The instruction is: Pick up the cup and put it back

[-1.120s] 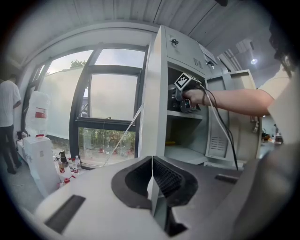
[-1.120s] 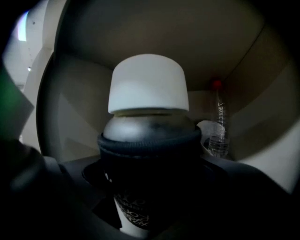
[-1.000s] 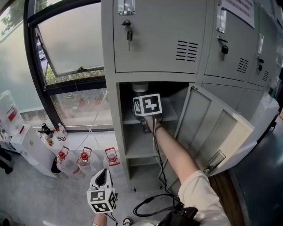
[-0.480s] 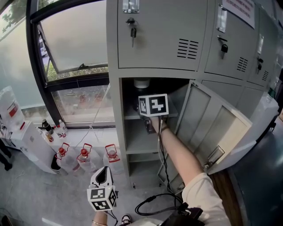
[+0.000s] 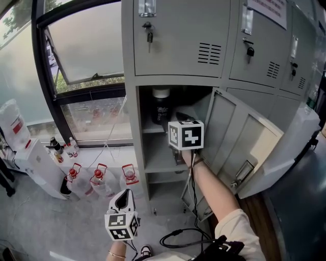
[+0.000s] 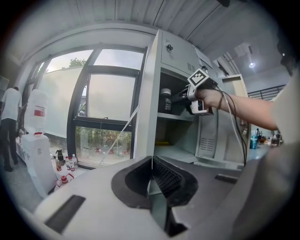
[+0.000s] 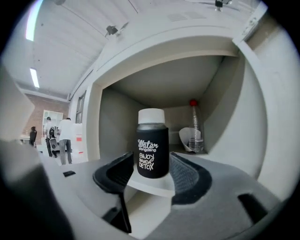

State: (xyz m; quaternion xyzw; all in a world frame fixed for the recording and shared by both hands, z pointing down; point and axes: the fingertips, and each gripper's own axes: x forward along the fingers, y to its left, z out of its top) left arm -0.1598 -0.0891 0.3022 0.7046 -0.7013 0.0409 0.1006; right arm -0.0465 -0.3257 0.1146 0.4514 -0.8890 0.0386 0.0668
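Behind cup [image 7: 152, 150], bottle [image 7: 194, 131] w/ red cap

This is looking like a staff locker area in a workplace or industrial building. A bank of grey metal lockers [image 5: 178, 41] with vented doors, a key [image 5: 148, 36] hanging in a lock and a printed notice [image 5: 267, 11] is standing beside a large black-framed window [image 5: 86, 46], and one open compartment is holding a black cup [image 7: 152, 150] and a plastic bottle [image 7: 193, 126]. A water dispenser [image 5: 31, 164] and handled water bottles [image 5: 98, 181] are sitting on the bare grey floor [image 5: 41, 224], while people [image 7: 65, 133] are standing about under ceiling strip lights [image 7: 35, 77].
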